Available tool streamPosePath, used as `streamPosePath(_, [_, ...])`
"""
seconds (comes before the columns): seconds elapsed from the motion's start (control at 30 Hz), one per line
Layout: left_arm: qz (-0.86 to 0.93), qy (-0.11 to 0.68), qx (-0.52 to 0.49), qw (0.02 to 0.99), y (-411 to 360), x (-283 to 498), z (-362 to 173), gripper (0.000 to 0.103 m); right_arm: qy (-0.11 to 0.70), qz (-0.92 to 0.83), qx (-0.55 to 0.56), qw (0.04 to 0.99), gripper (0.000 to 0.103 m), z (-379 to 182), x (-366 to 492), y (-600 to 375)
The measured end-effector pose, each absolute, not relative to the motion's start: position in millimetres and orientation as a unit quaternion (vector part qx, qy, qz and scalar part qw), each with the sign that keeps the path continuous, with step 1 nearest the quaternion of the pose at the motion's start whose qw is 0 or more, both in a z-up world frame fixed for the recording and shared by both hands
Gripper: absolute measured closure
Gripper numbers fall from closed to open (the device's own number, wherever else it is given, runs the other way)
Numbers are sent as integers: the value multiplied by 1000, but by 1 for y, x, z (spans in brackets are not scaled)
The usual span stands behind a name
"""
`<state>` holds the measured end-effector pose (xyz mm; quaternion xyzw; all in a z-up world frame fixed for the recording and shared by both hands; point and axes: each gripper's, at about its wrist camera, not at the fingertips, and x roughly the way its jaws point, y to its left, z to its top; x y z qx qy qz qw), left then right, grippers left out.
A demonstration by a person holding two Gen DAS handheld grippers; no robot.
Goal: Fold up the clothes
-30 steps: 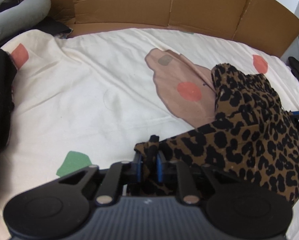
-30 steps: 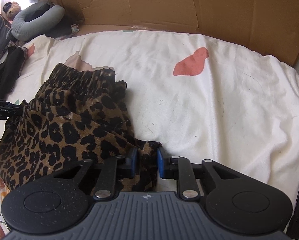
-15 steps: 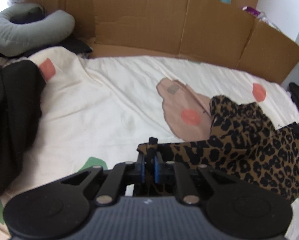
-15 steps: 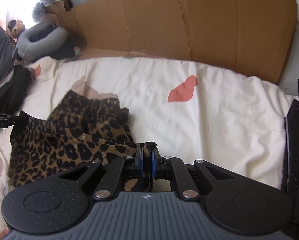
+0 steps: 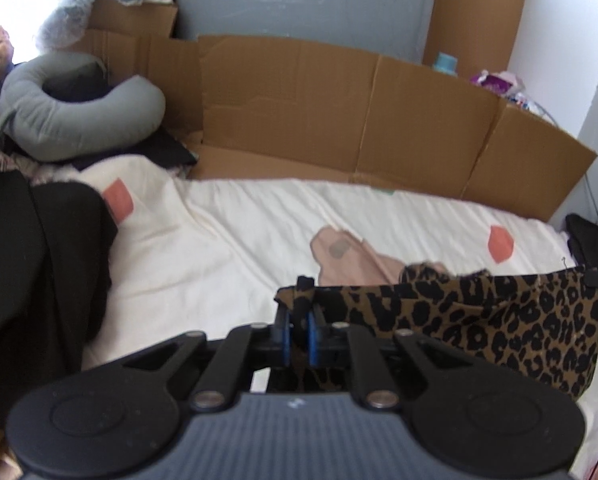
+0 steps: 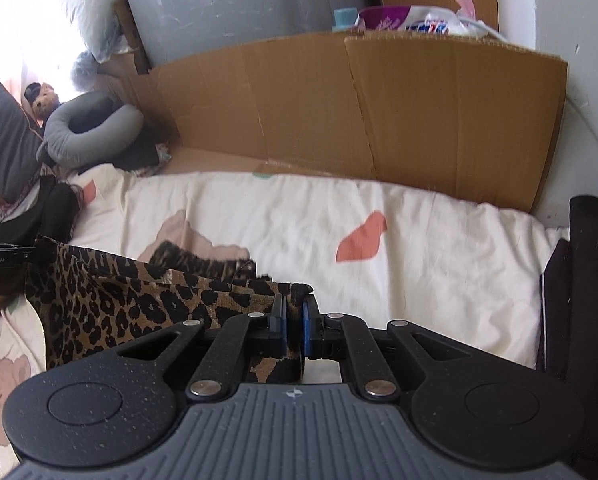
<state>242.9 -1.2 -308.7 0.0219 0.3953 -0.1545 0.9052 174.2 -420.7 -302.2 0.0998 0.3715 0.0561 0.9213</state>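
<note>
Two grippers pinch the garment [image 5: 499,316], lifted clear.
Keep left gripper [image 5: 299,320] and right gripper [image 6: 294,320] clamped, level; lay it toward 12 o'clock.

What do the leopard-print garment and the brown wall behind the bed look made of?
Leopard-print garment: thin, matte woven or knit fabric, probably; it drapes and sags between both tongs. Brown wall: corrugated cardboard, matte, with fold creases and raw edges.
</note>
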Motion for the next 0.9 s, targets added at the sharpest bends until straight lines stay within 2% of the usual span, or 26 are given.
streamPosePath(0.5, [-153, 401, 40, 902, -12, 279, -314, 94, 372, 52, 77, 924, 98, -302, 208, -423])
streamPosePath(0.9, [-148, 448, 47, 880, -23, 315, -362, 94, 437, 43, 70, 896, 98, -351, 247, -427])
